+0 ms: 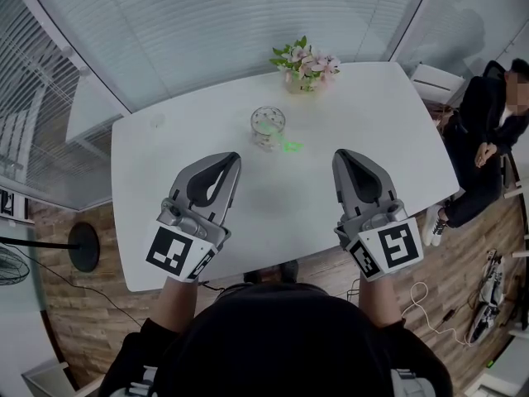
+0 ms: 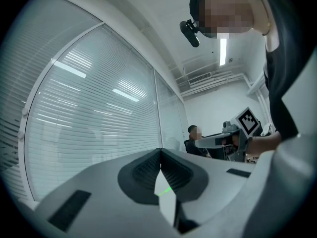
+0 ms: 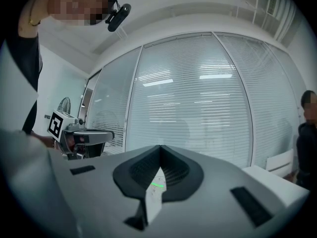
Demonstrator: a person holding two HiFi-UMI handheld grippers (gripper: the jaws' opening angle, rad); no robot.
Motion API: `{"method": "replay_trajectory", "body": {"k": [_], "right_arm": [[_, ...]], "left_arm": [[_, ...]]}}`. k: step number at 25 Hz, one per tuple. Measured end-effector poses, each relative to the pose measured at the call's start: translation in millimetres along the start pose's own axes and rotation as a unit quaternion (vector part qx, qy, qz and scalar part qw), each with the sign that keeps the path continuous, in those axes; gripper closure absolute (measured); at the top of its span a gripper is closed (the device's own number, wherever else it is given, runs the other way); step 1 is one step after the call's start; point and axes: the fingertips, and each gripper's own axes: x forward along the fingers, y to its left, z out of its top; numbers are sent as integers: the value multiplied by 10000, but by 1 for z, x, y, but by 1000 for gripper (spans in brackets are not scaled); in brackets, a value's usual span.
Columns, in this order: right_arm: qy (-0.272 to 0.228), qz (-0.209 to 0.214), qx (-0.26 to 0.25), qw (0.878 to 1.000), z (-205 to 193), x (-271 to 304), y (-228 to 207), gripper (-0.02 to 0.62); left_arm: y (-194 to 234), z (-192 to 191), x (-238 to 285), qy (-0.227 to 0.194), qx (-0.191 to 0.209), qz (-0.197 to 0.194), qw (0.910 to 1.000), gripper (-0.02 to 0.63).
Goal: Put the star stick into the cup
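Two closed claws (image 1: pixel 234 157) (image 1: pixel 340 154), one cup (image 1: pixel 268 125), one star stick (image 1: pixel 290 146)

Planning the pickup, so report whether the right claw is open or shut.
Shut: the right claw shows its jaws touching at the tips, gripping nothing.

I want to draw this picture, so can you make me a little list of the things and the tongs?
table: white
cup: clear glass, upright, mid-table
star stick: green, on the table right beside the cup
flowers: pink, at the far edge
left tongs: shut, empty
right tongs: shut, empty
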Motion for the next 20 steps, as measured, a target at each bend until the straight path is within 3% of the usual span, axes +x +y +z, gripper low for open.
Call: {"method": "replay_trajectory", "body": {"k": [20], "right_arm": [[8, 35, -19, 10000, 0, 2, 3, 592]], "left_arm": [[0, -1, 2, 40, -1, -41, 10000, 592]]}}
